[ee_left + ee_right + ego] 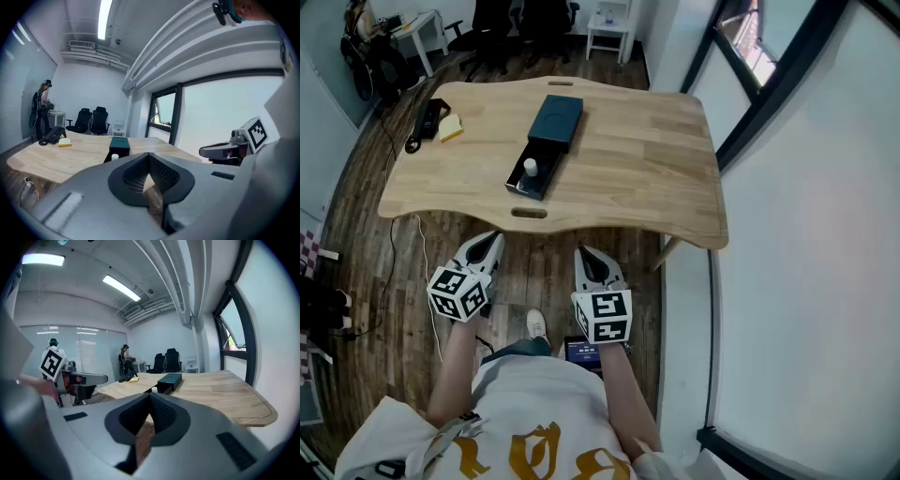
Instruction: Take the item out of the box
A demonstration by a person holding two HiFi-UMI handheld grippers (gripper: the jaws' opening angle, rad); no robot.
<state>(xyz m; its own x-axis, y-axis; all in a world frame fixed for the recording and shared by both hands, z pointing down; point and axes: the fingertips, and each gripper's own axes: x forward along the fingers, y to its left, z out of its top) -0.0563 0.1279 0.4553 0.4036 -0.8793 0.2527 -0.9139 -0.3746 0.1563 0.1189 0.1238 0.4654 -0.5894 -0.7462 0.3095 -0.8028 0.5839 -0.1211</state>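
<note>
Standing short of a wooden table (647, 159), a person holds the left gripper (490, 240) and the right gripper (587, 255) low in the lower middle of the frame, not yet past the table's near edge. Each gripper view shows its fingers pressed together with nothing between them.

The reach appears not yet begun. The dark box (555, 120) lies at upper centre of the frame with its inner tray (546, 159) slid out toward the person. The small white item (530, 168), seemingly a capped bottle, stands in that tray, untouched.

The next move likely calls for carrying one gripper forward over the tray, parting its fingers and closing them round the item, perhaps while the other steadies the box. The item is small and may tip.

By count, from the left: one black desk device (429, 117), one yellow notepad (450, 127) just beside it, one box, one white item, two grippers. Beyond the table, along the top of the frame, stand two black office chairs (492, 19) and one white side table (609, 23).
</note>
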